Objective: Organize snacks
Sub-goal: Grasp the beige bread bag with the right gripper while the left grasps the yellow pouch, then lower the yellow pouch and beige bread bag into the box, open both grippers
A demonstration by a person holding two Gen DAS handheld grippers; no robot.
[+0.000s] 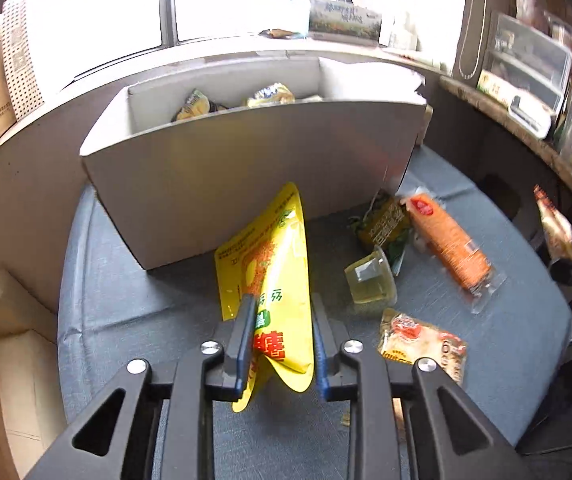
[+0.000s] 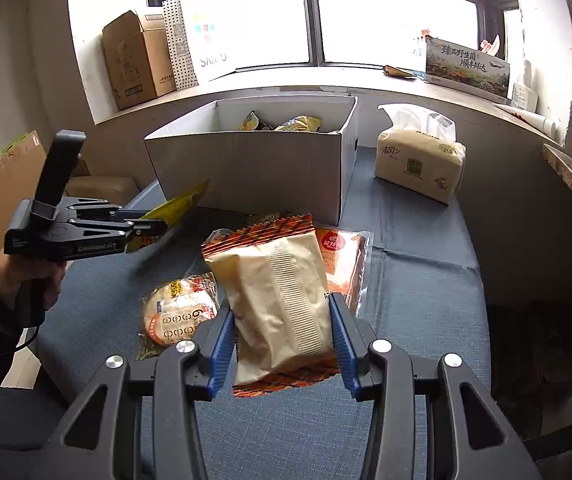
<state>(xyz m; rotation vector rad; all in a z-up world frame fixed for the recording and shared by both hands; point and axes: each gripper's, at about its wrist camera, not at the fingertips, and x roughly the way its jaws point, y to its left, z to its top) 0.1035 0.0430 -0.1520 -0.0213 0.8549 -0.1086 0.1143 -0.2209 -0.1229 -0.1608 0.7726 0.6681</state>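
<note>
My left gripper (image 1: 282,312) is shut on a yellow snack pouch (image 1: 274,264) and holds it above the blue-grey cloth, just in front of the white cardboard box (image 1: 246,184). It also shows in the right wrist view (image 2: 146,228) with the pouch (image 2: 182,204). My right gripper (image 2: 282,316) is shut on a cream packet with orange crimped ends (image 2: 282,296), held above the table short of the box (image 2: 254,168). The box holds a few yellow snack bags (image 1: 196,104).
On the cloth lie an orange wafer pack (image 1: 449,240), a green-yellow packet (image 1: 383,224), a clear jelly cup (image 1: 369,280) and a round cracker pack (image 1: 421,340). A tissue pack (image 2: 419,160) stands right of the box. Cardboard boxes (image 2: 136,60) sit on the window ledge.
</note>
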